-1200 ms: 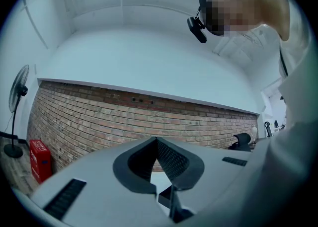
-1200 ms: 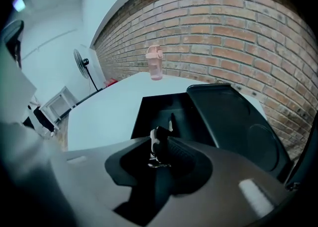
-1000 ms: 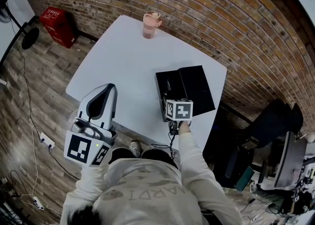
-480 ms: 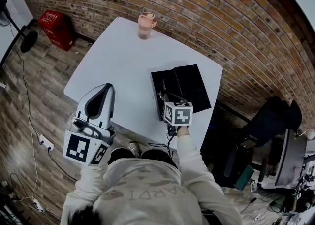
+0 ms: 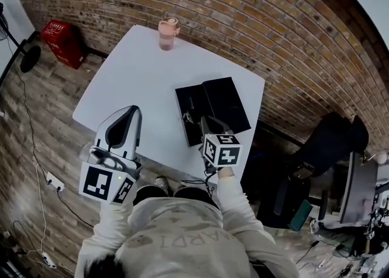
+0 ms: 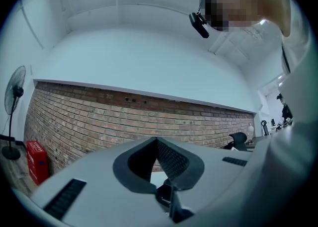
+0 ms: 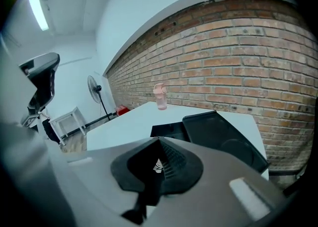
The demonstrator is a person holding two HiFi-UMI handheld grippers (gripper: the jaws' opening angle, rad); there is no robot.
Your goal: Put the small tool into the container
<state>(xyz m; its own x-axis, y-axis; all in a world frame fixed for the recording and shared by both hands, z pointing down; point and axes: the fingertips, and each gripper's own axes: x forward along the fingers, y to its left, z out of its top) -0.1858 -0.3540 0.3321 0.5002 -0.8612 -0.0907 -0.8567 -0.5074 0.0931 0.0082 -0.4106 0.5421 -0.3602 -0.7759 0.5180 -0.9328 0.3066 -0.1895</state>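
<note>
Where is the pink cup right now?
In the head view, the pink cup stands at the far edge of the white table, close to the brick wall. It is beyond the open black case and a bit to its left.

Both arms are stretched out in front, pale sleeves down to the wrists. The left gripper [image 5: 135,110] sits low at the near edge of the tabletop, pointing level, marker cube toward the chest, tongs closed tip to tip. The right arm [image 5: 236,207] reaches further forward. The right gripper [image 5: 194,123] tilts nose-down, and its tongs are shut too.
</note>
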